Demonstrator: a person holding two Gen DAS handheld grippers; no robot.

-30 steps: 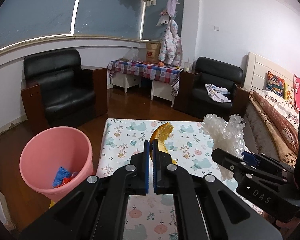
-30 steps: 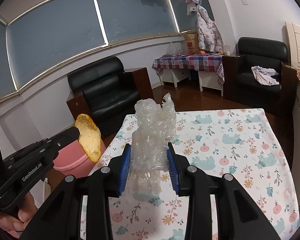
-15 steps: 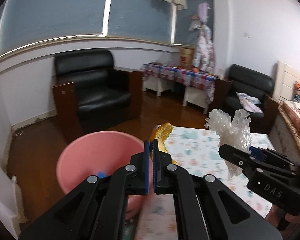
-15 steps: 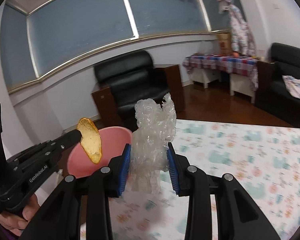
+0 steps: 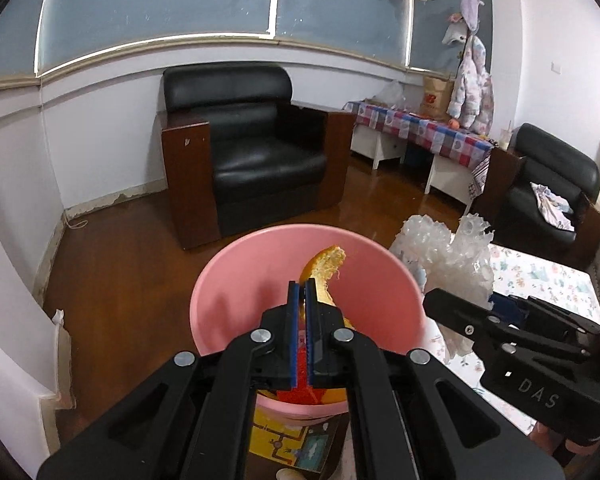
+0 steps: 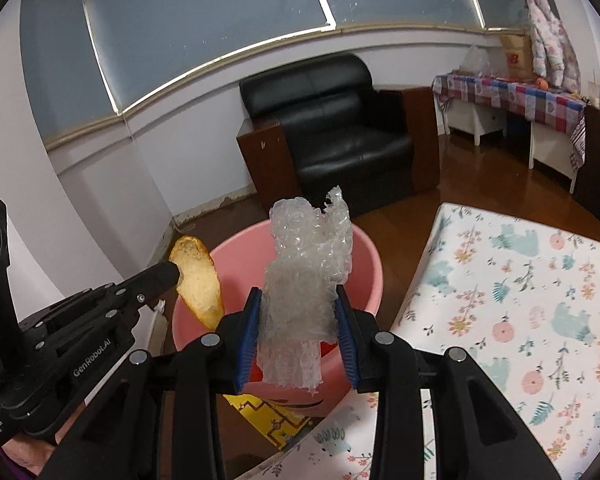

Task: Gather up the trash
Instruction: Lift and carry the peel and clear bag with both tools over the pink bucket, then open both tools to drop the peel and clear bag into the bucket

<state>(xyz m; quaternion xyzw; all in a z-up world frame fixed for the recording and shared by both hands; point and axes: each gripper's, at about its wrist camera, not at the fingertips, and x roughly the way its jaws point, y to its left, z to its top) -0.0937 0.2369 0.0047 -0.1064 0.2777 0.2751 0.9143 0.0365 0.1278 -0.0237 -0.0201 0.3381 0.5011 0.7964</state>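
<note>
My left gripper [image 5: 302, 286] is shut on a curled orange peel [image 5: 326, 270], held over the mouth of the pink bin [image 5: 236, 280] on the floor. In the right wrist view the same peel [image 6: 198, 280] hangs at the bin's left rim [image 6: 364, 248], pinched at the left gripper [image 6: 174, 270]. My right gripper [image 6: 298, 312] is shut on a crumpled wad of clear bubble wrap [image 6: 306, 264], held above the near side of the bin. From the left wrist view that wrap [image 5: 448, 256] sits just right of the bin. Red and orange scraps lie at the bin's bottom.
The low table with a floral cloth [image 6: 520, 300] stands right of the bin. A black armchair [image 5: 256, 152] is behind the bin by the wall, and a second armchair [image 5: 548, 184] is far right. A checked-cloth side table [image 5: 424, 128] stands between them. Yellow patterned packaging [image 5: 288, 440] lies under the bin.
Both grippers have swung left from over the table to over the pink bin, still holding the peel and the bubble wrap. The bin now fills the centre of both views.
</note>
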